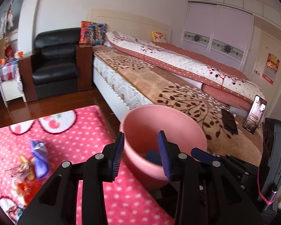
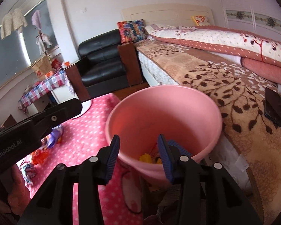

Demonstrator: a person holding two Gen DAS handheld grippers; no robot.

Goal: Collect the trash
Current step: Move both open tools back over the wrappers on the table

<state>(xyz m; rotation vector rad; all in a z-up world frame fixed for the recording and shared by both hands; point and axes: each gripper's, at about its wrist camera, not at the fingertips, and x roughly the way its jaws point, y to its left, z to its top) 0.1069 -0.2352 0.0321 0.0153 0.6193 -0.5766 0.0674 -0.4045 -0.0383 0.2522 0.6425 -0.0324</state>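
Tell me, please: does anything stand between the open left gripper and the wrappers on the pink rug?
Nothing visible does. The left gripper hangs by the pink plastic bin; the crumpled wrappers lie leftward on open dotted rug.

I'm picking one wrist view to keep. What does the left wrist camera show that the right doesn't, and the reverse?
Only the left wrist view shows the propped phone, the wall calendar and the right gripper at the bin. Only the right wrist view shows yellow trash inside the pink bin and the hanging clothes. Both show the bin, bed, black armchair and wrappers on the pink rug.
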